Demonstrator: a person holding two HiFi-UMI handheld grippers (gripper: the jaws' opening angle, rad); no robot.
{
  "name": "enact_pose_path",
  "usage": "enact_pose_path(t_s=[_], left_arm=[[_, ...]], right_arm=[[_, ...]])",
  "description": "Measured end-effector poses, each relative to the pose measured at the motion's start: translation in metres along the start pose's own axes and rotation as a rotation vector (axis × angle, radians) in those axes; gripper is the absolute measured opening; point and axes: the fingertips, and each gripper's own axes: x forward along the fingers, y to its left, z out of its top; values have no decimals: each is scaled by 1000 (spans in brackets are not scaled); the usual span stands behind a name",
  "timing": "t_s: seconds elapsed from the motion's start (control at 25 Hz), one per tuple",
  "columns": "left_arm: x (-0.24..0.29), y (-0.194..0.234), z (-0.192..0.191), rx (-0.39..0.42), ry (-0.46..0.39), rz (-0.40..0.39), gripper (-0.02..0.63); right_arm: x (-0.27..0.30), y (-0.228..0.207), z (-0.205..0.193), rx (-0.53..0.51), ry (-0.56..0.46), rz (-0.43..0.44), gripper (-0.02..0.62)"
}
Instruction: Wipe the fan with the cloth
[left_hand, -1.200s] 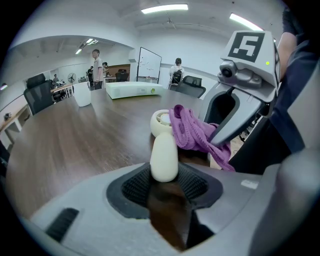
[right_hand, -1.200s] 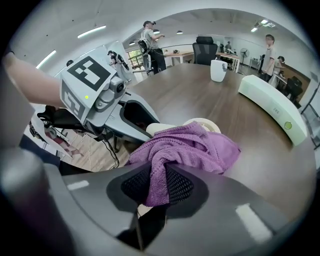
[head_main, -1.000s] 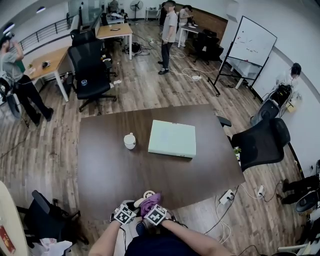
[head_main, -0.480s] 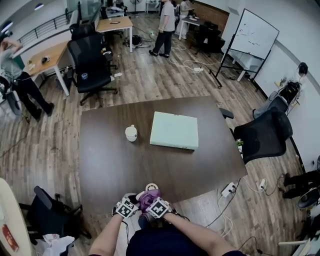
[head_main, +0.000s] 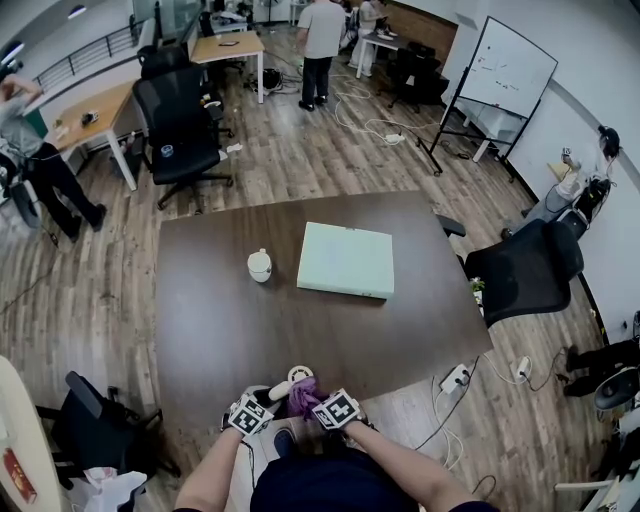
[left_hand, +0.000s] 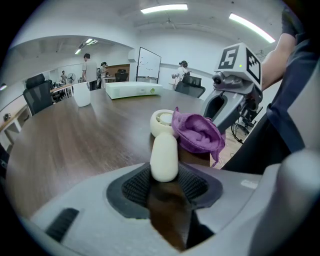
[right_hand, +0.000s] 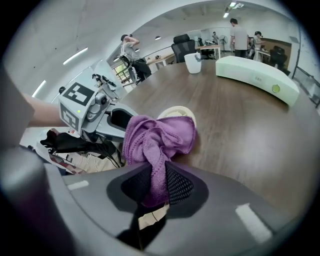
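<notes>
Right up close: clamped on the fan (left_hand: 164, 150) by its handle with the left gripper (left_hand: 164, 186), ribbed black fingers (left_hand: 134, 189) closed partway onto that smooth, rounded, cream-white plastic stem. Held at the near edge of the desk (head_main: 230, 320), round head pointing away.

Alongside, pinching a fold of the cloth (right_hand: 159, 137) in the right gripper (right_hand: 154, 192), fingers nearly together on the fabric. Soft, knitted-looking purple stuff, bunched into a loose wad and pushed up against the side of the fan's head.

Reads as mid-wipe, then: cloth on the head, contact made, no telling how much of the surface is covered so far. Probably left to do: the far face of the head, the rim, and the handle under the left fingers.

Further out on the dark wood-grain desk, well apart from the action: a small white cup (head_main: 259, 265), then a flat, pale green box (head_main: 346, 261) with rounded corners. Beyond that, black office chairs (head_main: 180, 125), a whiteboard (head_main: 512, 68), people standing about.
</notes>
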Motion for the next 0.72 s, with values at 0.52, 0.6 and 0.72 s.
enact_pose_path(t_s=[0.52,0.6,0.72], left_arm=[[2,0,-1,8,2,12,172],[0,-1,0,7,9,9,172],[0,-2,-1,4,12,14,172]], right_arm=[[-23,-63,-3,145,-70,-103,84],[-27,-70,-1,145,-69,-114,84],[-30,-77,2,127,-64,-127,84]])
